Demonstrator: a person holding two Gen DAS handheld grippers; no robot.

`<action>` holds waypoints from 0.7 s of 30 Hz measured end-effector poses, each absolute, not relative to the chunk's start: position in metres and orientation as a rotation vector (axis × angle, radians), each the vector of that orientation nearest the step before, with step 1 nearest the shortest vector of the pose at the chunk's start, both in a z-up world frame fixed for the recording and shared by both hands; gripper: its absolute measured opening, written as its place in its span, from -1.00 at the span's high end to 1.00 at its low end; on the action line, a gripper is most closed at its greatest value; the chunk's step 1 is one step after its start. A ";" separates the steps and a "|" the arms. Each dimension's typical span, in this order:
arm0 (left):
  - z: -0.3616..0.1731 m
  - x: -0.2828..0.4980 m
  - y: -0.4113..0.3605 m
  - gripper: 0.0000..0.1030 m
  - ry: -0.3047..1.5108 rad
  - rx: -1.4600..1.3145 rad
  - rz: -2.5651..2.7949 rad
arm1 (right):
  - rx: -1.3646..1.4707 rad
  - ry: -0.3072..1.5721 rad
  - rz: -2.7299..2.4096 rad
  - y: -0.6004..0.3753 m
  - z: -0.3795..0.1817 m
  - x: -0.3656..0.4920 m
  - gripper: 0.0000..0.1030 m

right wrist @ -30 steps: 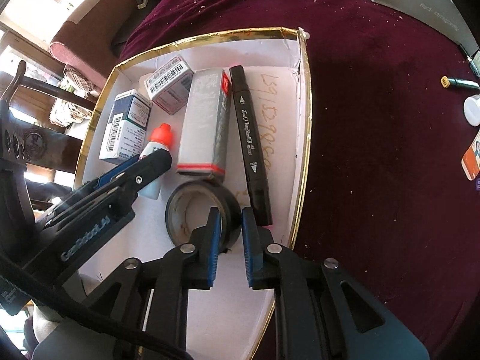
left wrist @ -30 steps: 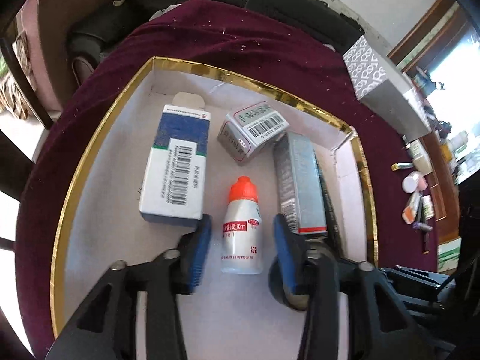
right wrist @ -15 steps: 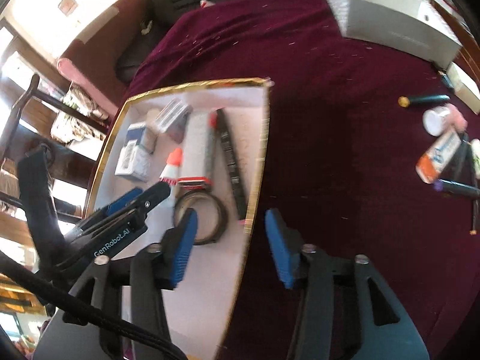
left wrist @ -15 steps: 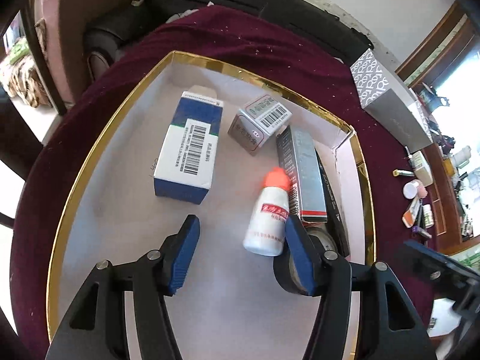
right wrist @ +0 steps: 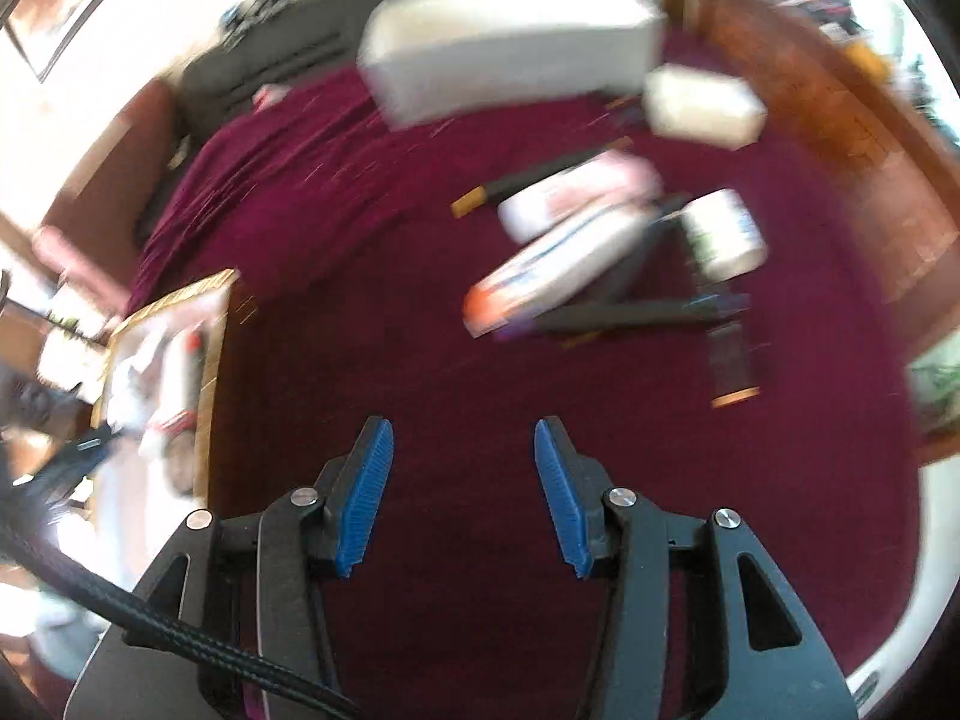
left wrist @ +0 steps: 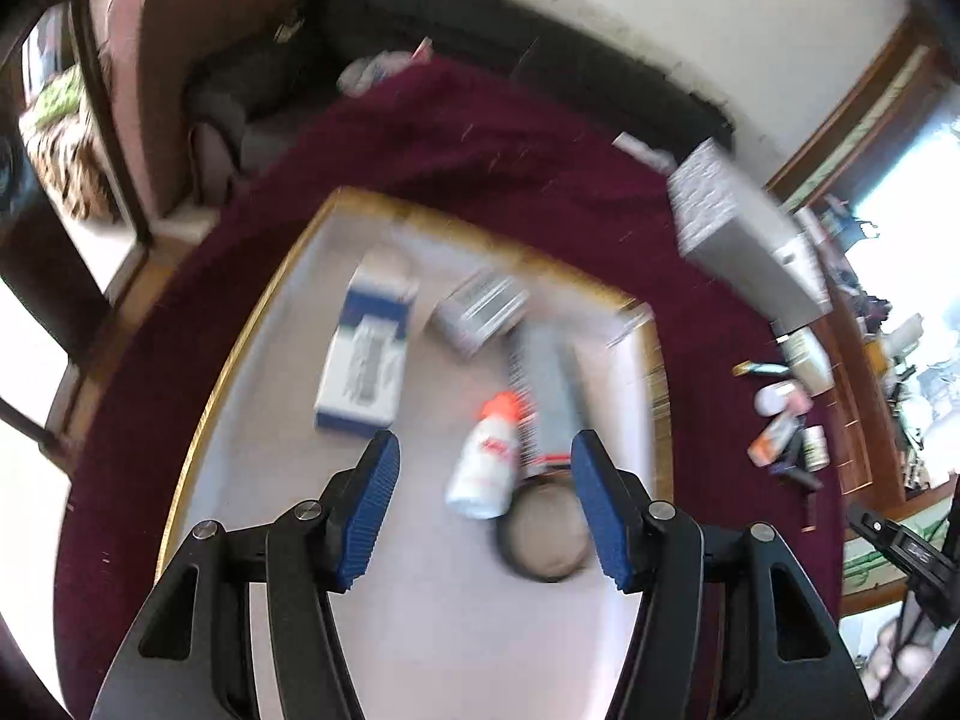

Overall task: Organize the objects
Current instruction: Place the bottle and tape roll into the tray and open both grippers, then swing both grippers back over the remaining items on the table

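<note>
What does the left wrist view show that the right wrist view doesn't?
Left wrist only: the blue-and-white box, the small grey box and the tape roll inside the gold-rimmed tray, under the open, empty left tool. Right wrist only: the open, empty right tool above bare maroon cloth. Both: the tray, the orange-capped bottle and the loose clutter pile, all blurred.

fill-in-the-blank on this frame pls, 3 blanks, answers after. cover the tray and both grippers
1. The white bottle lying in the gold-rimmed tray has a cap coloured ____.
2. Between the blue pads of the left gripper nothing is gripped; its jaws stand ____.
3. The right gripper is over the maroon cloth, so the tray shows on the ____ side of its view.

Answers: orange; open; left
</note>
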State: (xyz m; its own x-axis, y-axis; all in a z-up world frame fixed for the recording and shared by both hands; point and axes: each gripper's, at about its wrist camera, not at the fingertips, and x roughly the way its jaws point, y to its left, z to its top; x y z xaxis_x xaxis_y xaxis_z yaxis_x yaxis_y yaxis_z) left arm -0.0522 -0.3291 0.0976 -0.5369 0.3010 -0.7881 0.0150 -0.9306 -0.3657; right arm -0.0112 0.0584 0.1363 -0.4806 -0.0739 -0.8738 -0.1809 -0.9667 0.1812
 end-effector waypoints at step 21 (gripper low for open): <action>0.116 0.022 -0.243 -0.14 -0.505 -1.460 2.444 | -1.591 0.520 2.357 0.224 0.067 -0.128 -0.39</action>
